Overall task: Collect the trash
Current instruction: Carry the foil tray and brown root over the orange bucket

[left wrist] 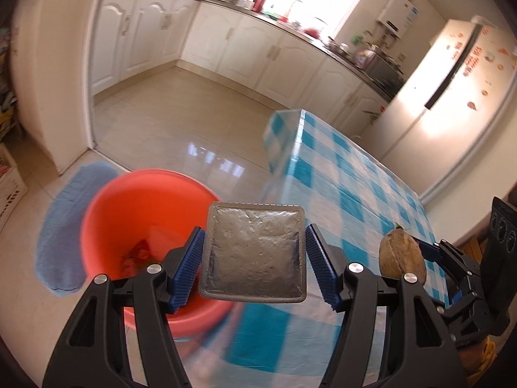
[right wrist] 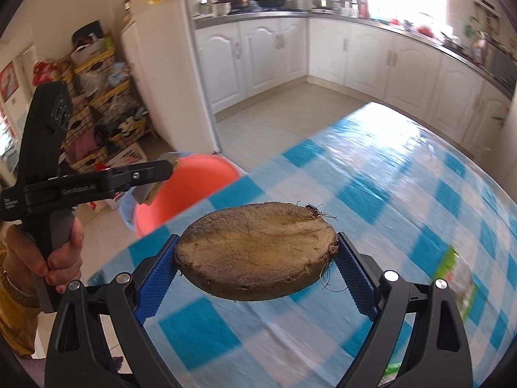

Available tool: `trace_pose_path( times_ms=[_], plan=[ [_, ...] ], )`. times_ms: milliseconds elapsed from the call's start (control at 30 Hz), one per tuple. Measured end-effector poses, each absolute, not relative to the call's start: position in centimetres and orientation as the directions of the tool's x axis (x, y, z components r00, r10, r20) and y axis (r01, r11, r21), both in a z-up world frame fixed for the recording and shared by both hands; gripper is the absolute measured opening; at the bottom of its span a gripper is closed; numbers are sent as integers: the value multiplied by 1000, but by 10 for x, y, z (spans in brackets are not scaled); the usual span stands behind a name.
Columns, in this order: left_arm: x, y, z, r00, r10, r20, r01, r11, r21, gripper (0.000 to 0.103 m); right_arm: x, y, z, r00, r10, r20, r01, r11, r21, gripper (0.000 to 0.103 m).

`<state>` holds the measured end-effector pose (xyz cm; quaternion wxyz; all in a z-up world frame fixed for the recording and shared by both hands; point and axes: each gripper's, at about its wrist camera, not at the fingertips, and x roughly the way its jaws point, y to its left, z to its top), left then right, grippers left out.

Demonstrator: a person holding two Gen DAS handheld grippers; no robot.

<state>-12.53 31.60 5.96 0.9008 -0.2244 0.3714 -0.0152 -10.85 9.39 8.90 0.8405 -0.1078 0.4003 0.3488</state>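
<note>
My left gripper (left wrist: 255, 255) is shut on a flat grey foil packet (left wrist: 253, 252), its blue pads pressing both side edges, held just past the near rim of an orange bucket (left wrist: 135, 200) on the floor. Some red scrap lies in the bucket's bottom. My right gripper (right wrist: 257, 258) is shut on a brown, dried half of a root vegetable (right wrist: 255, 252), cut face up, over the blue checked table (right wrist: 387, 177). In the left wrist view that vegetable half (left wrist: 402, 257) hangs to the right of the packet. The right wrist view shows the left gripper (right wrist: 158, 181) beside the bucket (right wrist: 187, 187).
A blue mat (left wrist: 64, 226) lies on the tiled floor left of the bucket. White kitchen cabinets (left wrist: 226, 42) line the far walls and a fridge (left wrist: 452, 80) stands past the table. Stacked crates (right wrist: 97, 106) fill the corner. A green wrapper (right wrist: 458, 278) lies on the table at right.
</note>
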Motion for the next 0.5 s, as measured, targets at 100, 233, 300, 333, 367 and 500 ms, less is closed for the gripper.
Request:
trace_pose_path(
  times_ms=[100,233,300,333,367,500],
  plan=[
    [-128,329,57,727,-172,-665,-172,892,-418,64,-109,116,88,413,515,-751,-710,699,89,91],
    [-132,346,53,727,-139,-672,-215,884,-416,64,-109,147,87,378,536,-755,-756,649,82,91],
    [-133,352,51,724,-128,-678,-232,880,-414,64,-109,160,85,361,542,-759,-774,628,80,91],
    [-133,355,49,723,-123,-680,-239,879,-413,64,-109,165,85,355,545,-760,-781,620,80,91],
    [-134,359,47,722,-119,-682,-245,877,-413,64,-108,173,83,345,548,-762,-790,608,80,91],
    [-135,367,41,713,-112,-692,-265,871,-414,64,-107,193,77,320,553,-769,-815,575,73,91]
  ],
)
